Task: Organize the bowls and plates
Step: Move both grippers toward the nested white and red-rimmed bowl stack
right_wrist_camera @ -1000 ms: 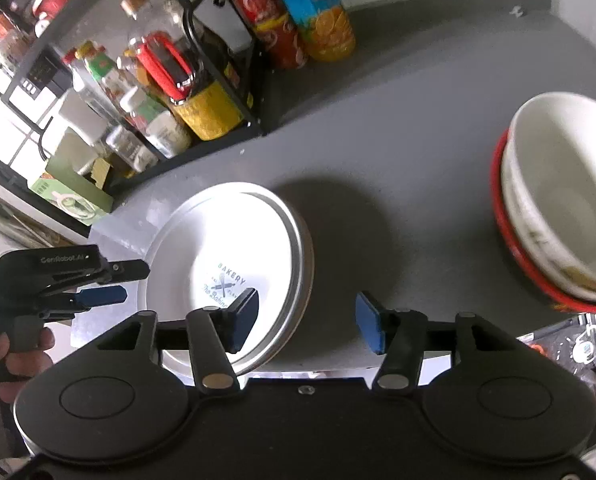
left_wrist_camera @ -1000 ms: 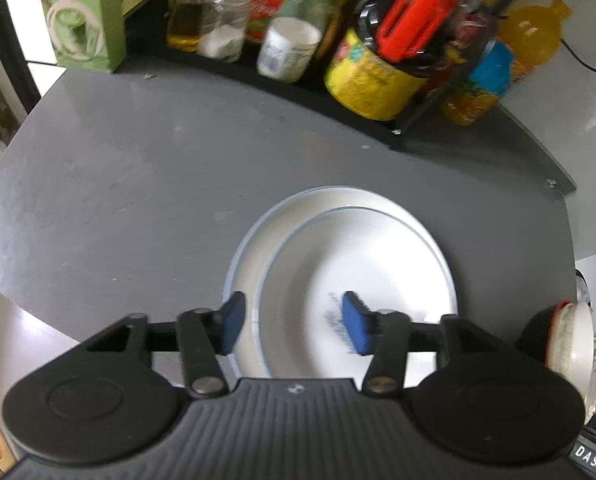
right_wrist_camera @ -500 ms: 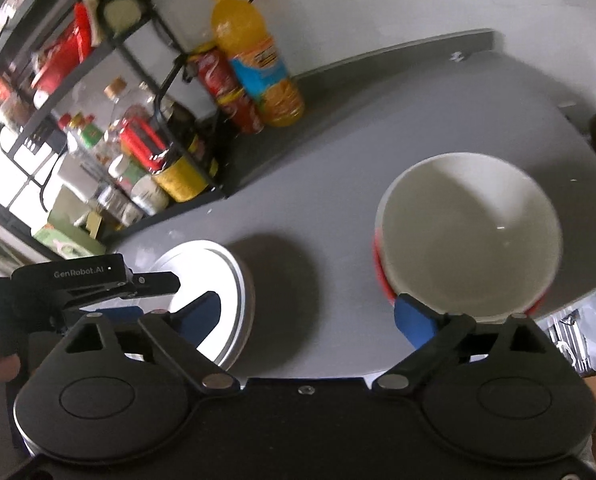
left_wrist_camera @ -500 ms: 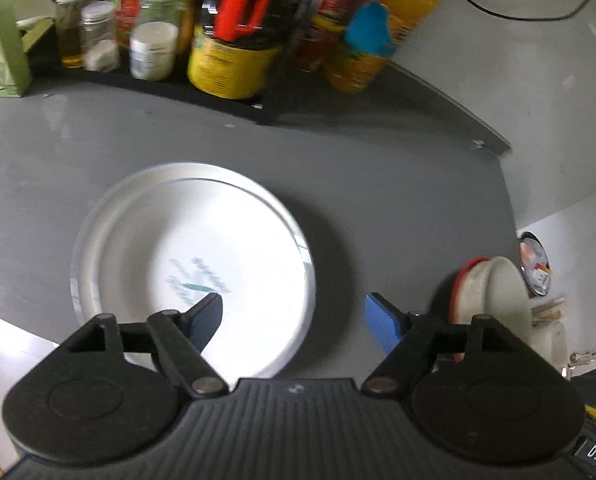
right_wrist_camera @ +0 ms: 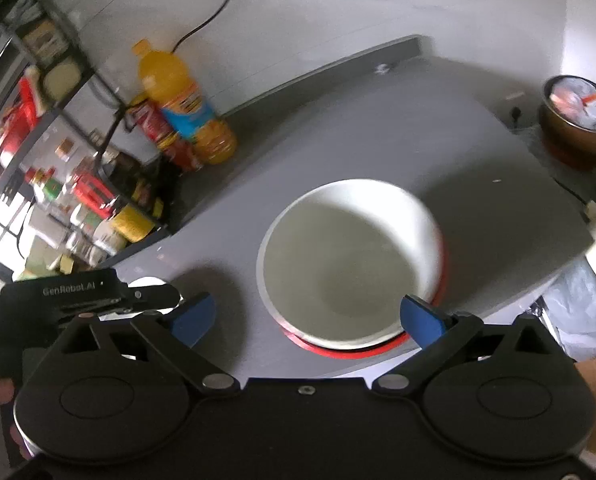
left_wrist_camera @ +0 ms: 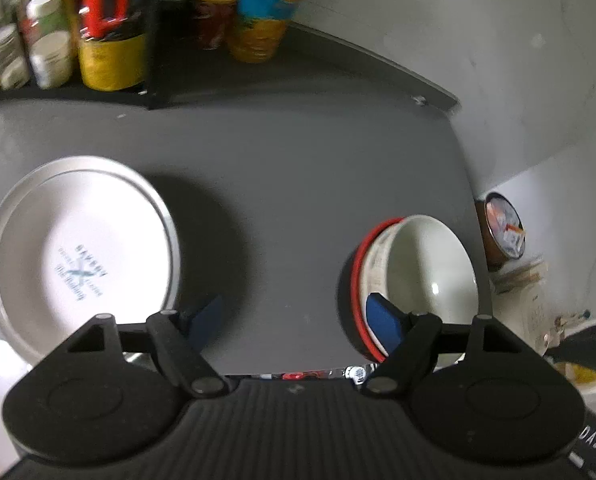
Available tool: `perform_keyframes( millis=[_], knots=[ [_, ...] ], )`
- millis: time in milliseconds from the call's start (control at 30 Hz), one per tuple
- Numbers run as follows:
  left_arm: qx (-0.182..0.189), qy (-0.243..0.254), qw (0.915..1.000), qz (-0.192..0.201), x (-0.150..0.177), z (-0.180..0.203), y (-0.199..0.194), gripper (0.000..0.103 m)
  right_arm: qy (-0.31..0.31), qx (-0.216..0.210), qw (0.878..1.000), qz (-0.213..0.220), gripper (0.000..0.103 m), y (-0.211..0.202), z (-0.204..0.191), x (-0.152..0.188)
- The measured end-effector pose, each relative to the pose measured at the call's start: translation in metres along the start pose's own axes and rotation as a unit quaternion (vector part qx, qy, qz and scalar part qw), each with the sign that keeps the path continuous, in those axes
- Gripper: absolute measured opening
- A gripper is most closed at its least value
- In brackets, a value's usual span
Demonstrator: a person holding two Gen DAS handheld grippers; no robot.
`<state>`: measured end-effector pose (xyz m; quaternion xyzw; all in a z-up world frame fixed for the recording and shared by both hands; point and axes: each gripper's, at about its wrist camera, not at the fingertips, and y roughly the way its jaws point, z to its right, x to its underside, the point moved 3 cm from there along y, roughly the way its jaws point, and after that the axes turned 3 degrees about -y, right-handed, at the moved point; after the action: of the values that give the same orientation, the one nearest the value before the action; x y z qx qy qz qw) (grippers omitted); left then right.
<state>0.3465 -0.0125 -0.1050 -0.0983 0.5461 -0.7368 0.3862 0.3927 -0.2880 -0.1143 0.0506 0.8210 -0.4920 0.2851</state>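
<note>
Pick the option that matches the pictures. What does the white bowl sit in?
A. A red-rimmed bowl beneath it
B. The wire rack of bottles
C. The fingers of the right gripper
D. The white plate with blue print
A. The white bowl is nested in a red-rimmed bowl on the grey table; the open right gripper only frames it, and the plate lies apart.
</note>
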Motion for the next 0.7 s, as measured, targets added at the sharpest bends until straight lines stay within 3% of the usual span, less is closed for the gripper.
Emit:
perform_keyframes(
  millis=[300,700],
  knots=[
    [-0.005,0.034,0.9992,-0.021,0.006,0.047,0.035,0.078,0.043,0.033,0.998,-0.01,0.101,0.007,0.058,-0.004],
    [-0.027,0.011,0.9978,-0.059,0.015,0.056,0.09,0.078,0.06,0.01,0.996,-0.058,0.099,0.055,0.098,-0.005]
  ],
)
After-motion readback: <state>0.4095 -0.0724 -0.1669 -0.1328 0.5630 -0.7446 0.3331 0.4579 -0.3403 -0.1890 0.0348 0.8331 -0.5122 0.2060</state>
